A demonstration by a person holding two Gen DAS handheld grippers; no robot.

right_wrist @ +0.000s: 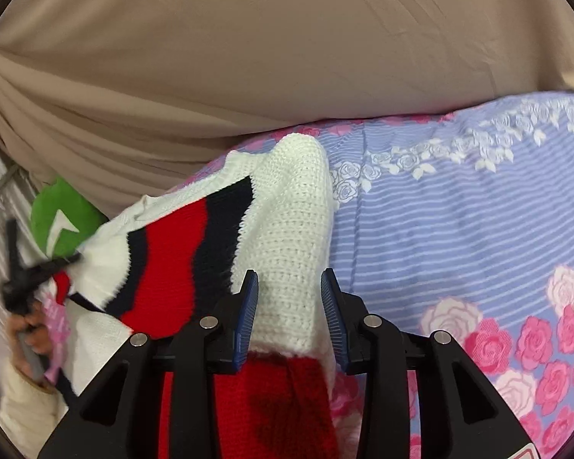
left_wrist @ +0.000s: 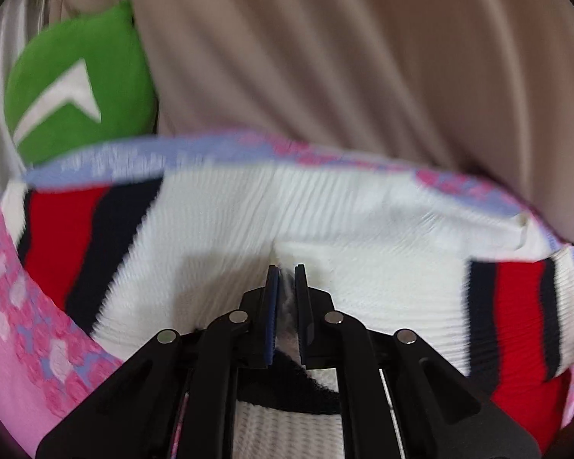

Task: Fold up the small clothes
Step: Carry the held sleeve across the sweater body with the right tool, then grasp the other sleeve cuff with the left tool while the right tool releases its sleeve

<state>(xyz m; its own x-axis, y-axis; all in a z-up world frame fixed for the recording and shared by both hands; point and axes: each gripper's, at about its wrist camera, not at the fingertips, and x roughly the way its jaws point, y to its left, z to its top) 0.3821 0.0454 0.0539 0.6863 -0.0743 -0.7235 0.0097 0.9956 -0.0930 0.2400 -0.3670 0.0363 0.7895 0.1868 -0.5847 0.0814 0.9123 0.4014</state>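
Observation:
A small white knit sweater (left_wrist: 325, 222) with red and navy stripes lies spread across the floral bedsheet (left_wrist: 4, 306). My left gripper (left_wrist: 286, 267) is shut on a pinch of its white fabric near the middle. In the right wrist view the sweater (right_wrist: 287, 237) is lifted and draped, a white fold running between my right gripper's (right_wrist: 289, 279) fingers. Those jaws stand apart, with a gap on the right side. The left gripper (right_wrist: 23, 279) shows at the far left, gripping the sweater's other end.
A green cushion with a white arrow mark (left_wrist: 80, 88) sits at the back left, also in the right wrist view (right_wrist: 65, 214). A beige draped cloth (right_wrist: 248, 57) rises behind the bed. The blue striped, rose-printed sheet (right_wrist: 459, 229) stretches to the right.

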